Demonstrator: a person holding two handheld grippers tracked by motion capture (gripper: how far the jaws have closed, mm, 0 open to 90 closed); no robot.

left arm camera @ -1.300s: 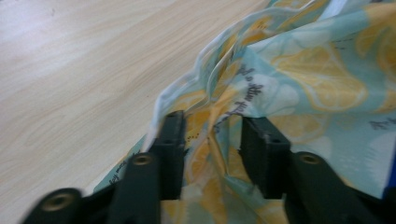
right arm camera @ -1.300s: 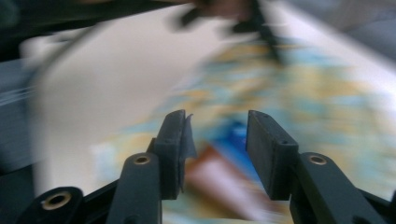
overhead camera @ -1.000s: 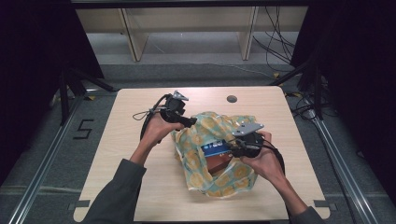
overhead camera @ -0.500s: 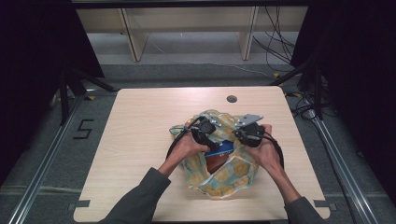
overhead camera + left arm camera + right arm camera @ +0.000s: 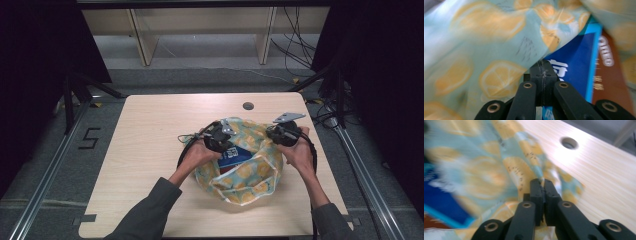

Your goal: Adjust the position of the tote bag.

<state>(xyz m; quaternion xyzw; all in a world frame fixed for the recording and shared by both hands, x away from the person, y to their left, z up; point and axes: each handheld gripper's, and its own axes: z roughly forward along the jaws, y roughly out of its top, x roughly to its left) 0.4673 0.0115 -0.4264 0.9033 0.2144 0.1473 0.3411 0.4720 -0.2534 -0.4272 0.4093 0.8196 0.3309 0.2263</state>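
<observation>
Most of the blue box (image 5: pixel 236 156) is covered by the lemon-print cloth (image 5: pixel 250 175) in the high view, and its white lettering is too small to be read there. In the left gripper view the box is cut off beside the left tongs (image 5: pixel 543 72) by cloth folds. In the right gripper view the cloth left of the right tongs (image 5: pixel 541 185) is smeared by blur.

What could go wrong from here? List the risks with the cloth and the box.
Both tools, left tool and right tool, pinch only thin edges of the lemon-print cloth; an edge may slip free. The blue box lies partly uncovered at the opening, so it might slide out if the cloth is lifted.
</observation>
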